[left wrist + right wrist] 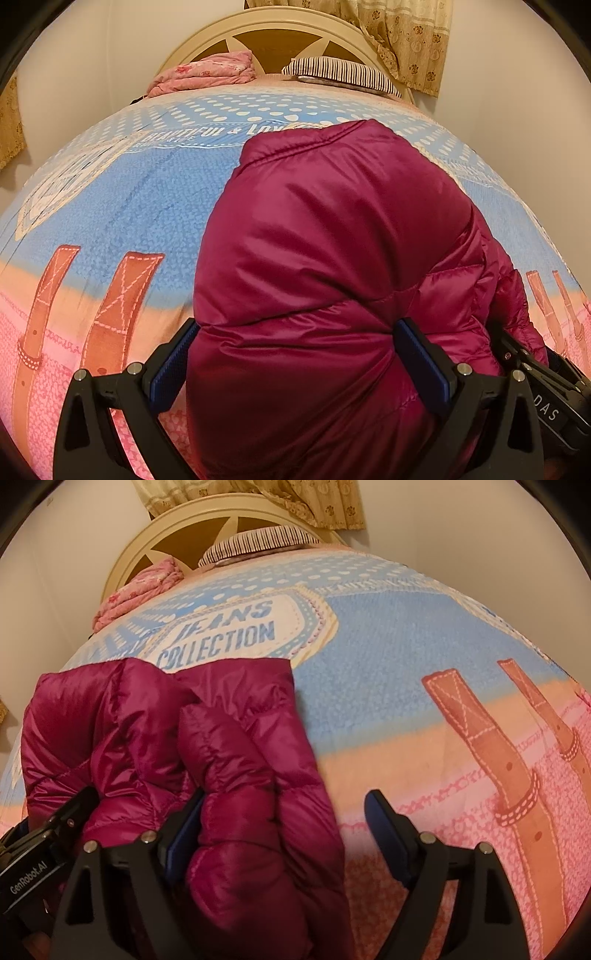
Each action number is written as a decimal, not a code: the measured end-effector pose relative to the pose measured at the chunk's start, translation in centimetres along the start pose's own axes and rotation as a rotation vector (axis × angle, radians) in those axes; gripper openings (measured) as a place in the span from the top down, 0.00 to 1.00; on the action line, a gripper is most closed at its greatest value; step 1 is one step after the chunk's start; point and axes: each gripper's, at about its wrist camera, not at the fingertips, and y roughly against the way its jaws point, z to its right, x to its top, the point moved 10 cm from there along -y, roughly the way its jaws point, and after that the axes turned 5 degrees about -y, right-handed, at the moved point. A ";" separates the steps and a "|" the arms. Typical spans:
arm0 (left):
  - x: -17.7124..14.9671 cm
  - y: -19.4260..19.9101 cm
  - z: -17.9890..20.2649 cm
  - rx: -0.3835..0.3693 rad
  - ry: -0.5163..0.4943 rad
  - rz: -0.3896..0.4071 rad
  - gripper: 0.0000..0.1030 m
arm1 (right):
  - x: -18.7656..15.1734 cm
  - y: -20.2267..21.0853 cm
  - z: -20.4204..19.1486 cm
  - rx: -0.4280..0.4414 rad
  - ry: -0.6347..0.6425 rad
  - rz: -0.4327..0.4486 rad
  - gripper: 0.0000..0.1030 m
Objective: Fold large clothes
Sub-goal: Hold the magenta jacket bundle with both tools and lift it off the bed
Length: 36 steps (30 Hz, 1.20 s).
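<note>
A magenta puffer jacket lies bunched and partly folded on the bed; it also shows in the right wrist view. My left gripper is open, its jaws wide apart around the jacket's near bulk. My right gripper is open too; the jacket's near right edge sits between its fingers against the left finger, while the right finger stands clear over the bedspread. The other gripper shows at the right edge of the left wrist view and at the left edge of the right wrist view.
The bed is covered by a blue, orange and pink printed bedspread. A pink folded quilt and a striped pillow lie by the cream headboard. A curtain hangs behind. Walls flank the bed.
</note>
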 end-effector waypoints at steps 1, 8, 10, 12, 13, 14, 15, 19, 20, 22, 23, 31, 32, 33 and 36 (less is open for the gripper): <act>0.0 0.0 0.0 -0.001 0.000 -0.001 0.01 | 0.0 0.0 0.0 0.001 -0.001 -0.002 0.18; -0.1 -0.1 -0.1 -0.009 0.006 -0.004 0.01 | 0.0 -0.2 0.0 -0.003 0.003 -0.011 0.17; -0.1 -0.2 -0.1 -0.014 0.008 -0.006 0.01 | 0.0 -0.3 0.1 -0.002 0.003 -0.013 0.16; -0.2 -0.2 -0.2 -0.017 0.010 -0.007 0.01 | 0.0 -0.3 0.1 -0.002 0.003 -0.014 0.16; -0.1 -0.3 -0.2 -0.018 0.009 -0.007 0.01 | -0.1 -0.3 0.0 -0.003 0.003 -0.014 0.16; -0.1 -0.3 -0.2 -0.019 0.010 -0.008 0.01 | -0.1 -0.3 0.0 -0.003 0.004 -0.014 0.16; -0.1 -0.3 -0.3 -0.020 0.010 -0.008 0.01 | 0.0 -0.3 0.1 -0.003 0.004 -0.014 0.16; -0.2 -0.4 -0.3 -0.028 0.014 -0.012 0.01 | -0.1 -0.3 0.1 -0.002 0.004 -0.016 0.16; -0.3 -0.5 -0.3 -0.033 0.017 -0.015 0.01 | -0.1 -0.3 0.1 -0.002 0.004 -0.016 0.16; -0.4 -0.6 -0.5 -0.047 0.026 -0.023 0.01 | -0.1 -0.3 0.0 -0.002 0.003 -0.016 0.15; -0.6 -0.6 -0.6 -0.065 0.035 -0.034 0.01 | -0.1 -0.4 0.0 0.000 0.003 -0.017 0.15; -3.8 1.8 -1.8 -0.212 0.117 -0.075 0.01 | -0.3 -0.5 -0.1 0.053 0.004 -0.041 0.13; -4.1 2.3 -1.8 -0.229 0.122 -0.067 0.01 | -0.4 -0.3 -0.1 0.073 -0.002 -0.045 0.13; -4.2 2.6 -1.8 -0.237 0.123 -0.057 0.01 | -0.5 0.0 -0.1 0.106 -0.007 -0.056 0.13; -4.2 2.4 -1.1 -0.275 0.118 -0.065 0.01 | -0.8 0.7 0.1 0.136 -0.001 -0.080 0.13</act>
